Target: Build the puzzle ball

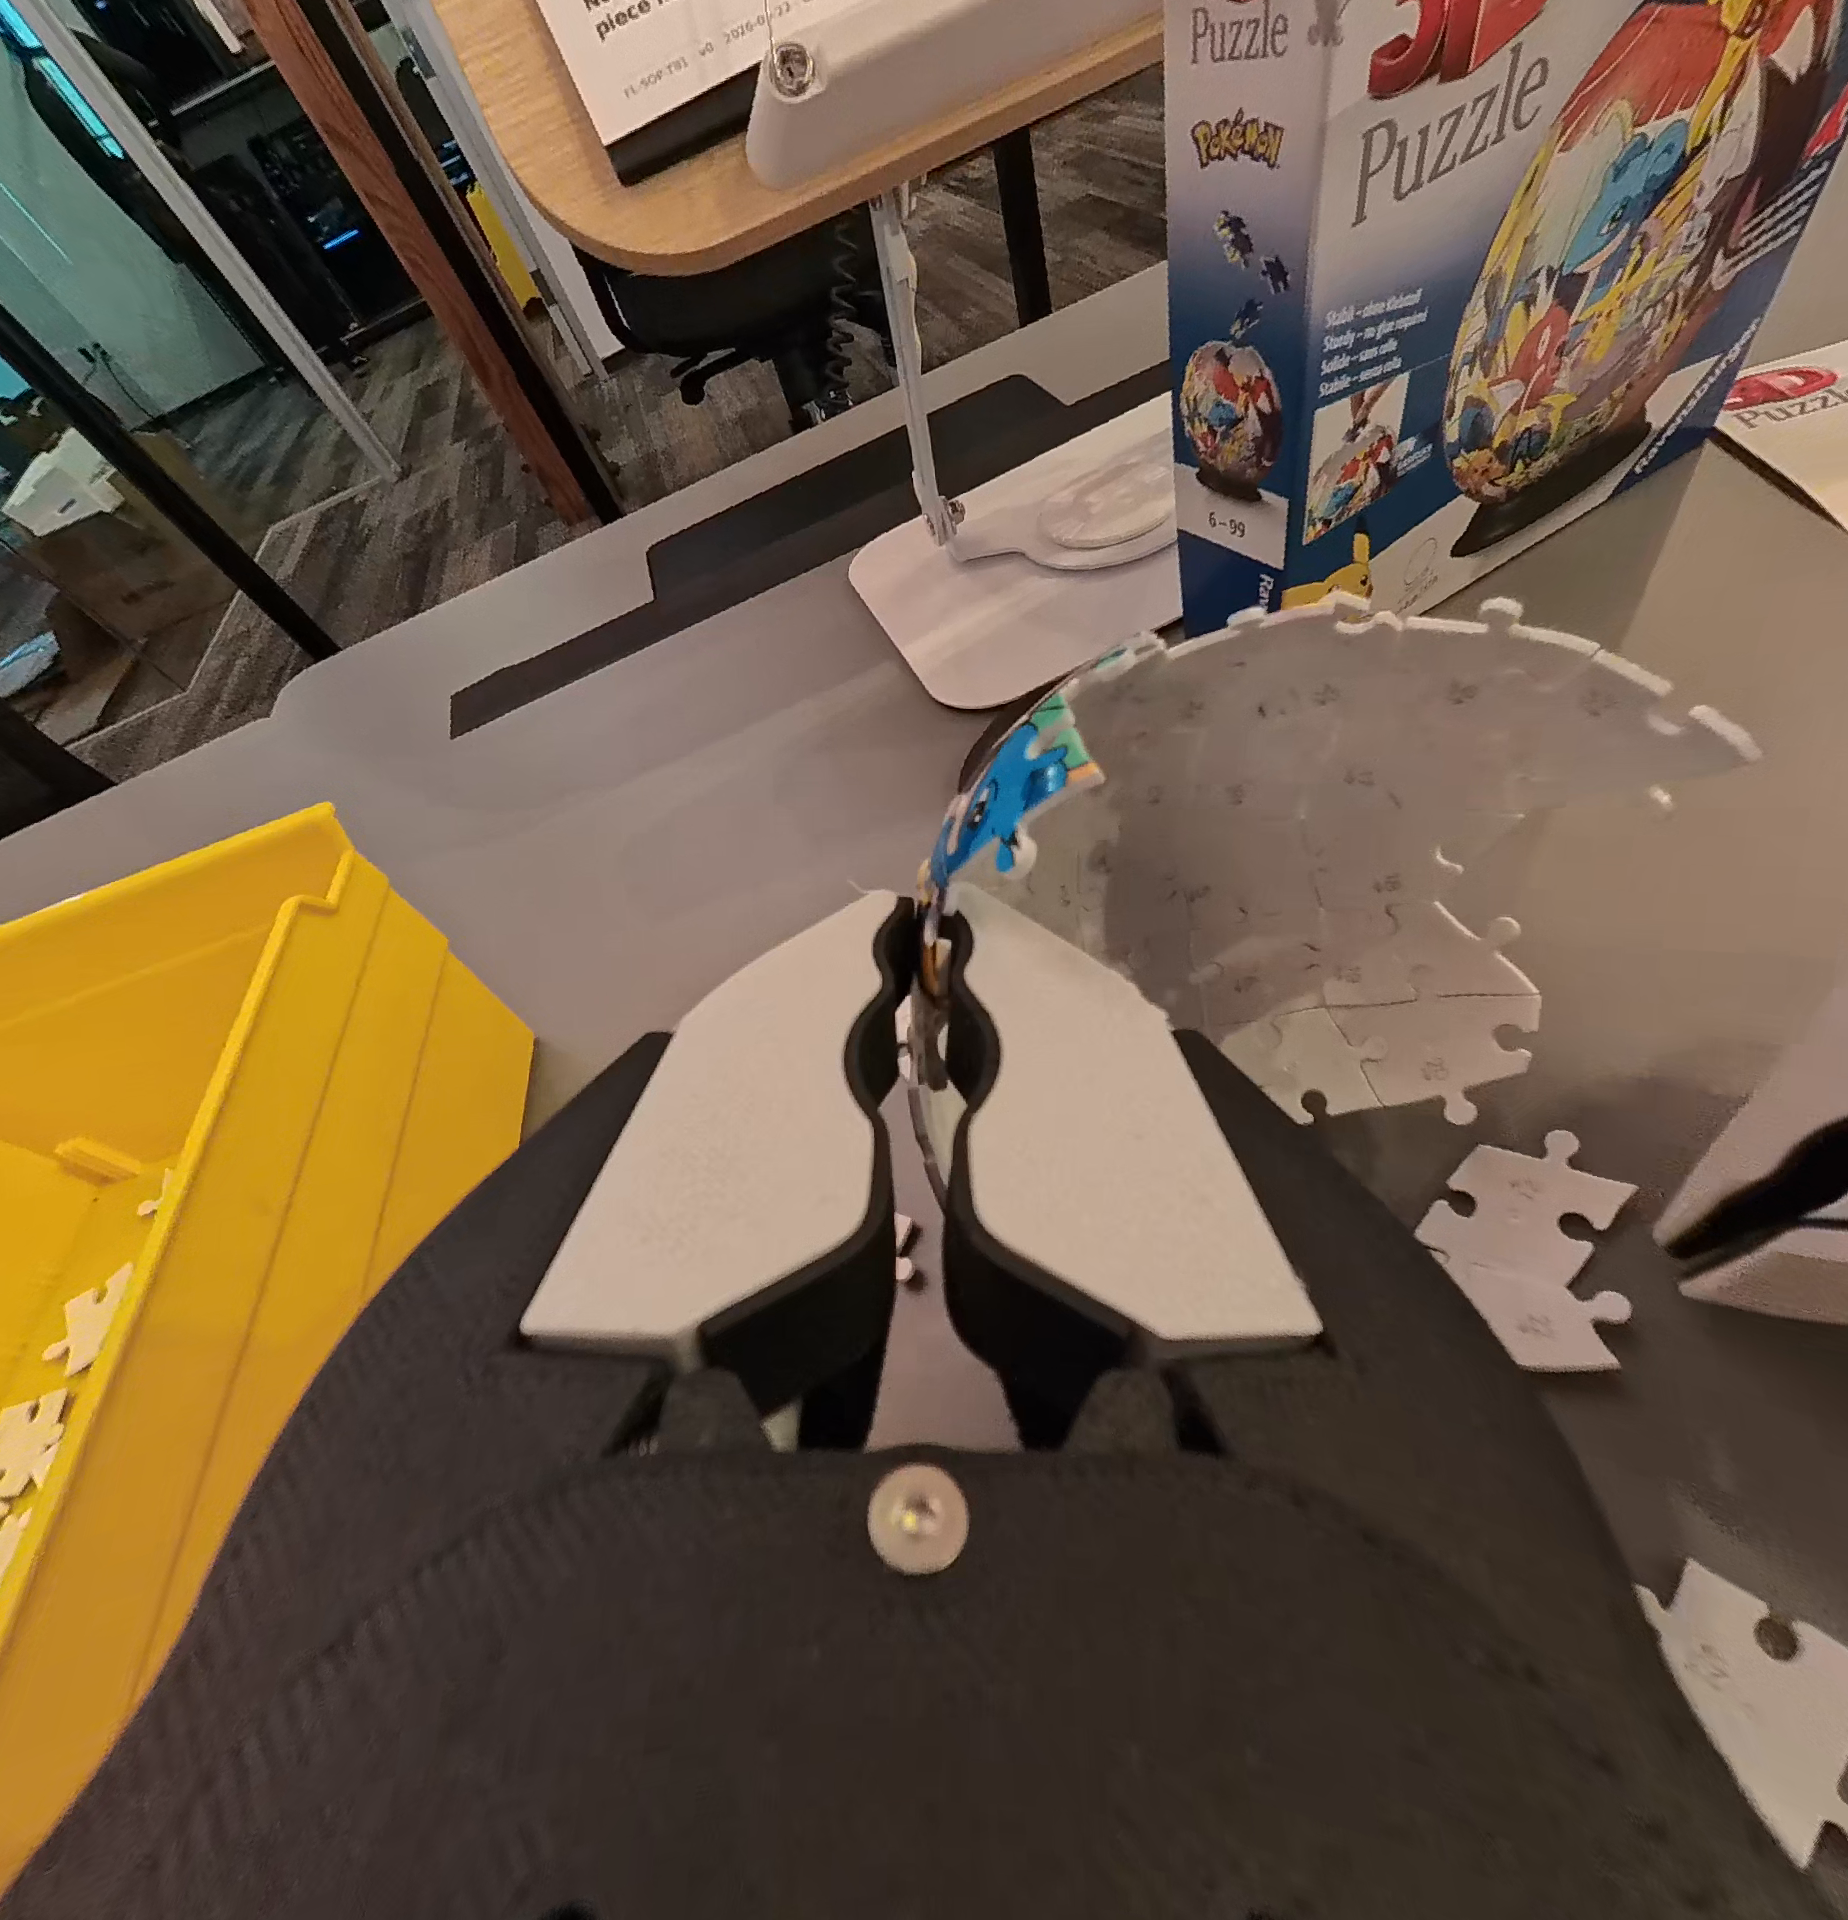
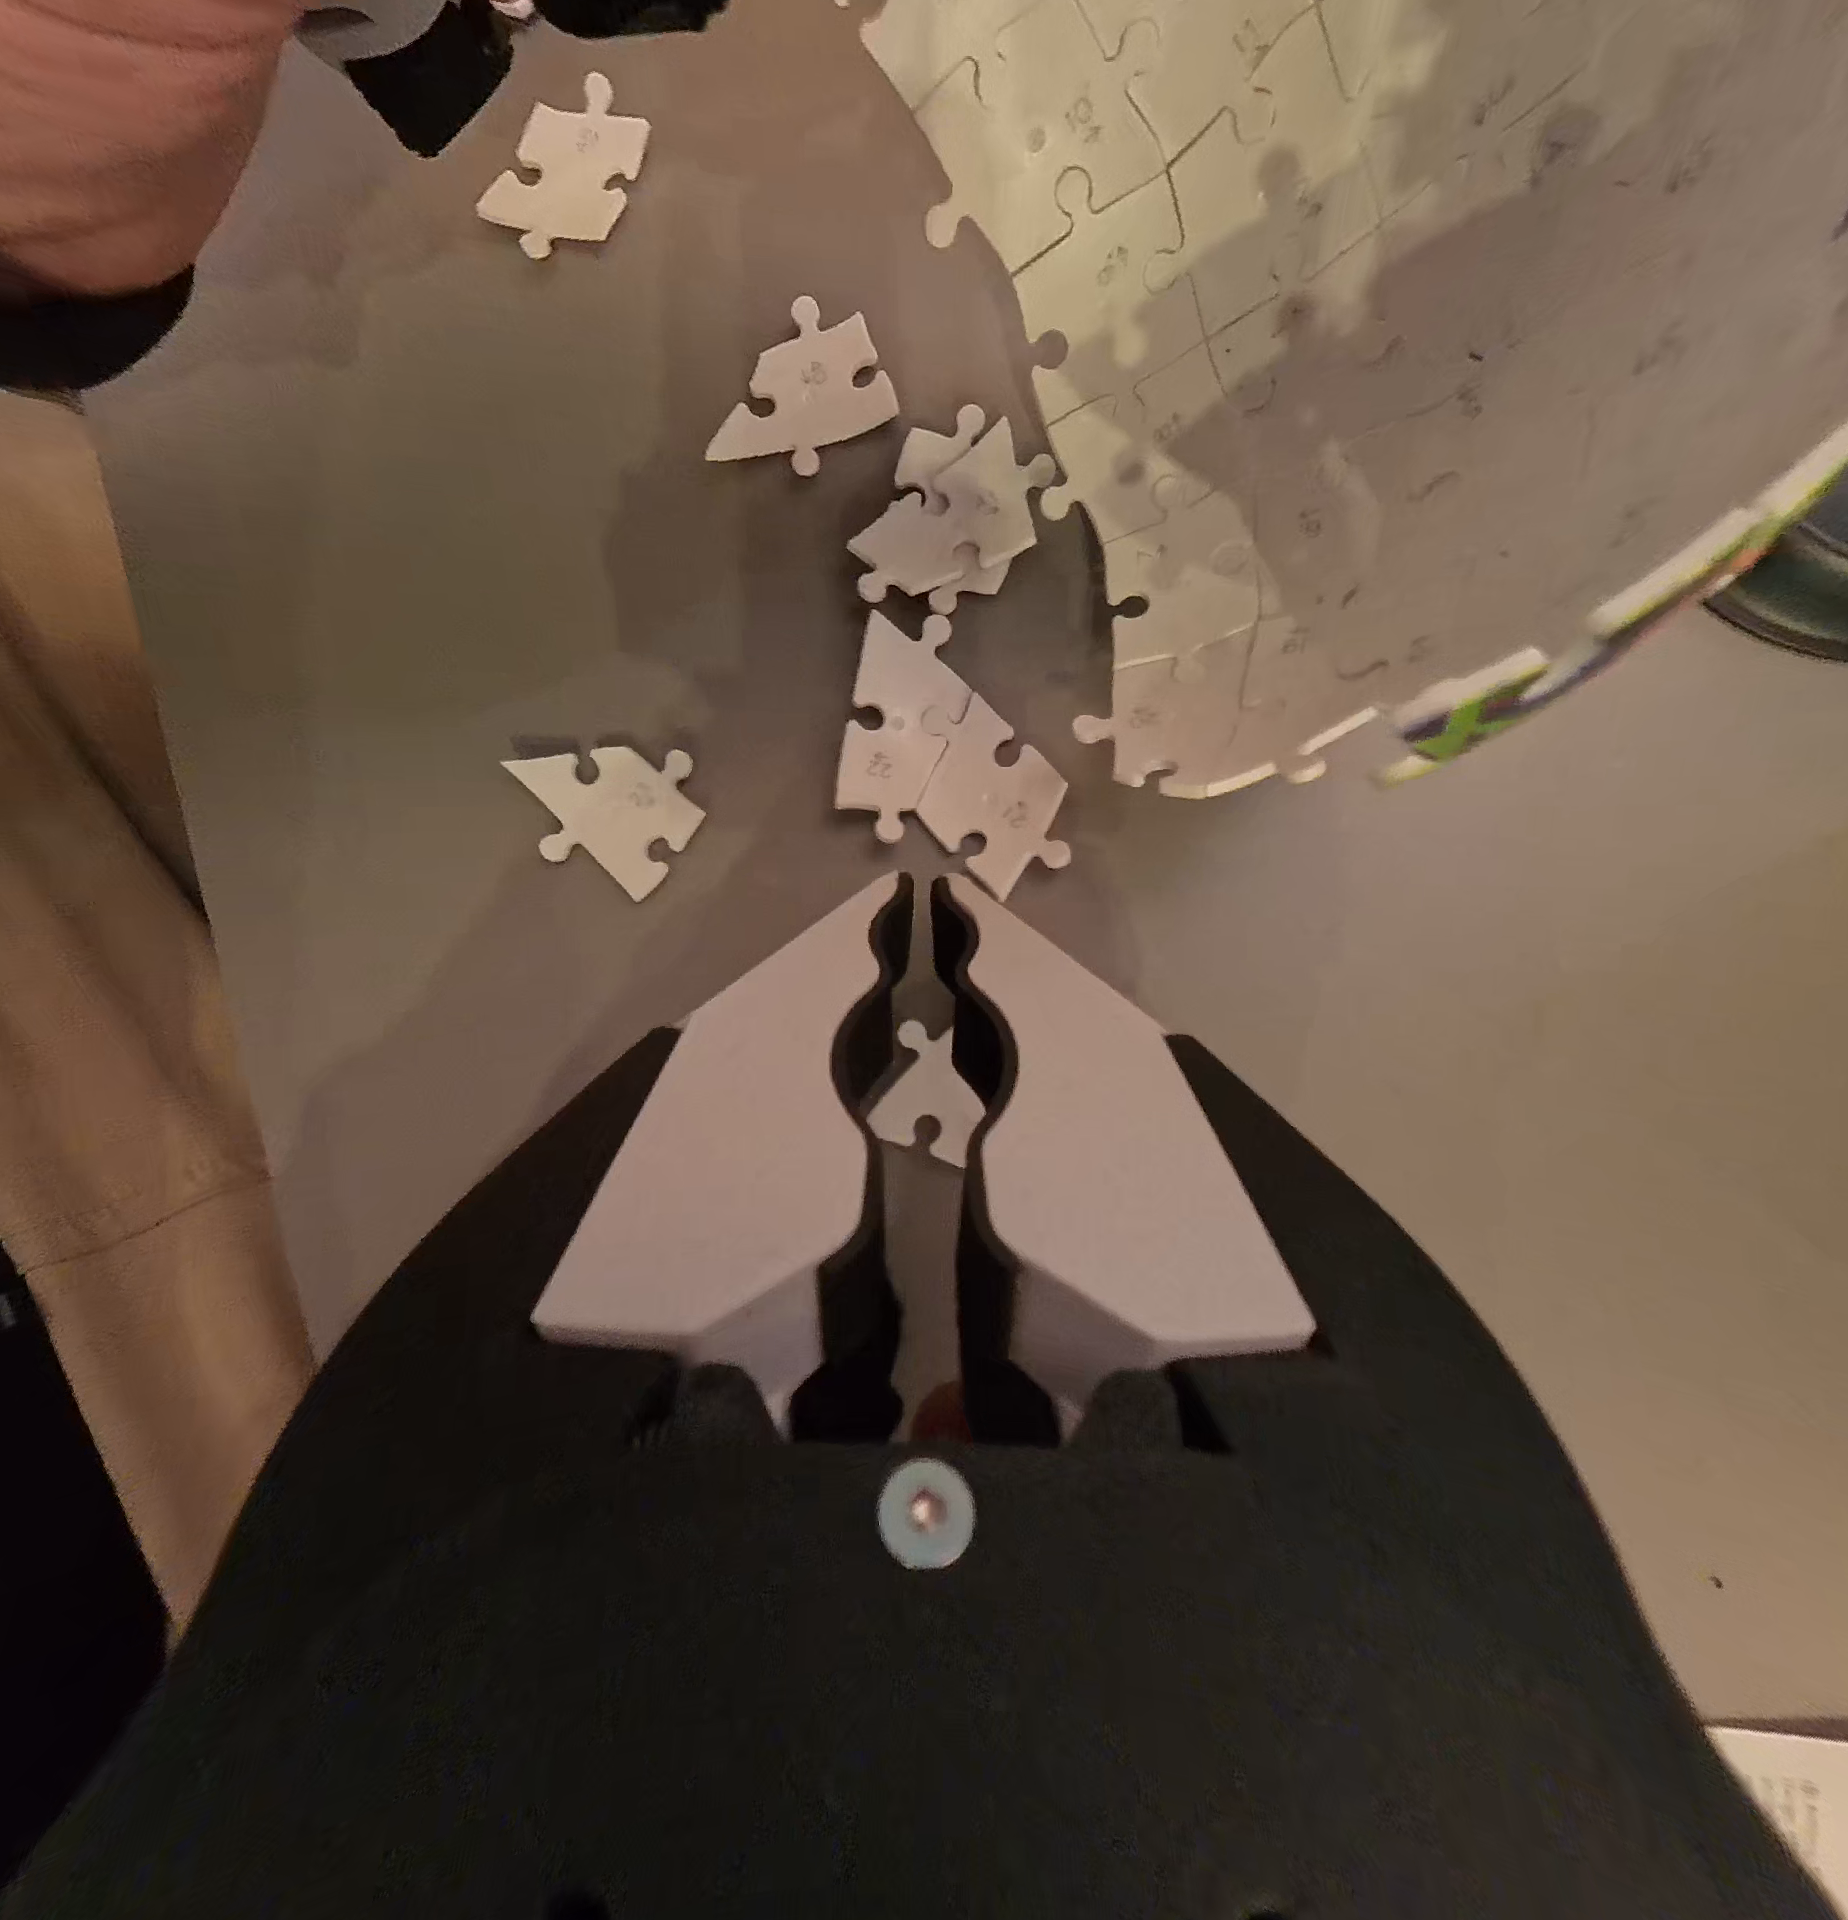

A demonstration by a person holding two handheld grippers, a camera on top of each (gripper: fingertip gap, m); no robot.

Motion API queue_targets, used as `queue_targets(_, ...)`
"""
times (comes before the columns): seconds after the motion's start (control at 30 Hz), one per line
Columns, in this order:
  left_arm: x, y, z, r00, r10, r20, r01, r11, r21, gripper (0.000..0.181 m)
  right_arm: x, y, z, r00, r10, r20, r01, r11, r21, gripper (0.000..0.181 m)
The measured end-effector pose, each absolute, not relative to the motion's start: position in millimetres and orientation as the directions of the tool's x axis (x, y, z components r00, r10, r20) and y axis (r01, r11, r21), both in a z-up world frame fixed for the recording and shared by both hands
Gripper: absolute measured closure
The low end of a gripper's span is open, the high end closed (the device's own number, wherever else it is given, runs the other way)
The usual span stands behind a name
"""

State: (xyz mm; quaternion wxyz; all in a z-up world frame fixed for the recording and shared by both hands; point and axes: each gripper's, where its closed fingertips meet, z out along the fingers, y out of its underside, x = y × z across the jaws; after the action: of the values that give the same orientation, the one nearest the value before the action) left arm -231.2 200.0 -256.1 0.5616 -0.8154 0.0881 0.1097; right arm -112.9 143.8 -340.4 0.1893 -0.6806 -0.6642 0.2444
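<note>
Left wrist view: the left gripper (image 1: 928,925) is clenched on the rim of the puzzle shell (image 1: 1346,862), a curved, part-built section of the ball held with its grey inner face toward the camera. Only a strip of its printed outer side shows, blue and green, just above the fingertips; the part pinched between the pads is mostly hidden. Faint marks sit on the backs of the pieces, too small to make out. Behind the shell stands the puzzle box (image 1: 1502,312), cut off at the top and right edges; it carries printed lettering and a picture of a finished ball. Left of the box is a white lamp base (image 1: 1003,582). Left of the shell, a yellow bin (image 1: 276,1039) holds loose pieces and is cut off by the frame. Right of the gripper two joined pieces (image 1: 1522,1257) lie grey side up on the table (image 1: 639,748), and the tip of the other gripper pokes in at the right edge.

Right wrist view: the right gripper (image 2: 922,894) hangs above the table with its fingertips nearly together and nothing between them; a piece (image 2: 925,1101) visible through the gap farther back lies on the table below. The shell fills the upper right, cut off by the frame. Left of it, loose pieces (image 2: 806,390) lie scattered grey side up. A hand (image 2: 99,135) is at the top left corner, mostly out of frame.
</note>
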Motion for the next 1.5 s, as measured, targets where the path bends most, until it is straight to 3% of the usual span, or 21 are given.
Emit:
queue_targets(0.8, -230.7, 200.4, -258.1, 0.959, -0.023, -0.282, -0.272, -0.359, -0.893, 0.178, -109.6, 162.4, -344.8, 0.061, 0.997, -0.049, 0.811, -0.078, -0.58, 0.175)
queue_targets(1.5, -232.7, 196.7, -260.3, 0.95, -0.015, -0.313, -0.296, -0.37, -0.88, 0.178, -115.3, 127.6, -337.6, -0.041, 0.992, -0.117, 0.813, -0.035, -0.581, 0.177)
